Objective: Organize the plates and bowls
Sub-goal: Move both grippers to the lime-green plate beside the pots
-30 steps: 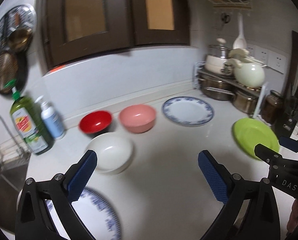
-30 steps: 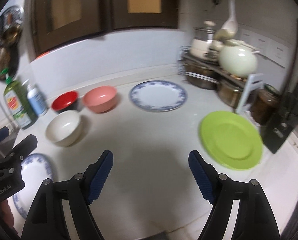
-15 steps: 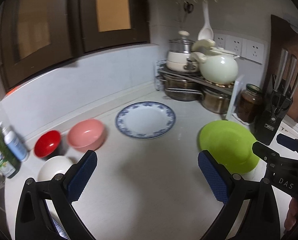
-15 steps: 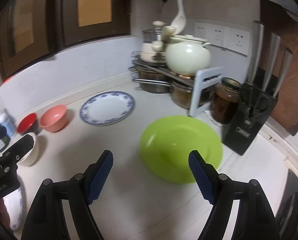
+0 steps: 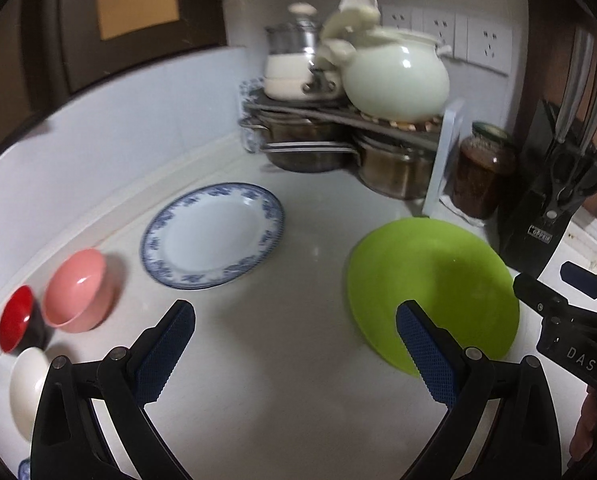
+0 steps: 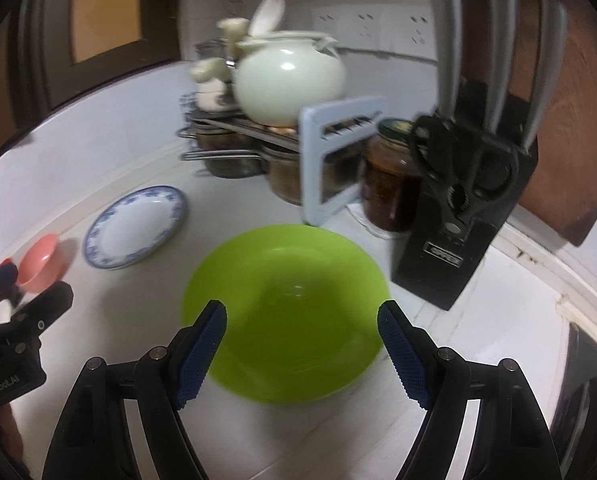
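— Where's the right gripper (image 6: 302, 340)?

— Over the green plate (image 6: 286, 312), which lies flat on the counter (image 6: 478, 340) just beside the knife block (image 6: 458, 240). Jaws spread wide, nothing between them; the near part of the plate shows in the gap.

— And the left gripper (image 5: 294, 348)?

— Also wide open and holding nothing, above bare counter (image 5: 290, 380). Its right finger overlaps the green plate's (image 5: 430, 280) edge from that camera; whether it touches, I can't tell.

— The rest of the dishes?

— A blue plate (image 5: 214, 236) sits flat near the back wall, left of the green one, apart from it. Further left, a pink bowl (image 5: 78, 292), then a red bowl (image 5: 16, 320) just beside it, and a white bowl (image 5: 28, 388) nearer us. All upright.

— Behind them?

— A rack with pots and a pale teapot (image 5: 394, 76), a brown jar (image 5: 482, 172) beside it.
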The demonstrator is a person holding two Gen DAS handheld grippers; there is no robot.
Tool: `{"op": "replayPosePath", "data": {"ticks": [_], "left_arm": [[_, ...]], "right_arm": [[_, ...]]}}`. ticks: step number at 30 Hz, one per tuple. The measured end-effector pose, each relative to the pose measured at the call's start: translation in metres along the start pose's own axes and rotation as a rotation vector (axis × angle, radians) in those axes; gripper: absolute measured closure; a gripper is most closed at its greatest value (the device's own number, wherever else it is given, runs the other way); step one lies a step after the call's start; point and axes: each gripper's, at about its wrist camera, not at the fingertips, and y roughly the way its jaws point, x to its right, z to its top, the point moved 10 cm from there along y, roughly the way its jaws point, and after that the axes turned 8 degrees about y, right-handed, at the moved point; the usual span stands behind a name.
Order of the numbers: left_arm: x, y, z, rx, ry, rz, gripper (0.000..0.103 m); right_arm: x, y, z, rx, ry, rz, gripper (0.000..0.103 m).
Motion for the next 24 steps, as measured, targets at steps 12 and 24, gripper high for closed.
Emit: {"op": "replayPosePath", "data": {"ticks": [12,24], "left_arm": [[0.040,0.074,-0.002,-0.110,0.051,-0.085,0.004],[0.055,0.119,-0.002,-0.181,0.041,-0.151,0.023]], "right_arm": [[0.045,0.060,-0.007,-0.071,0.060,-0.094,0.024],[0.064,0.100,-0.013,-0.136,0.085,-0.112,0.028]]}}
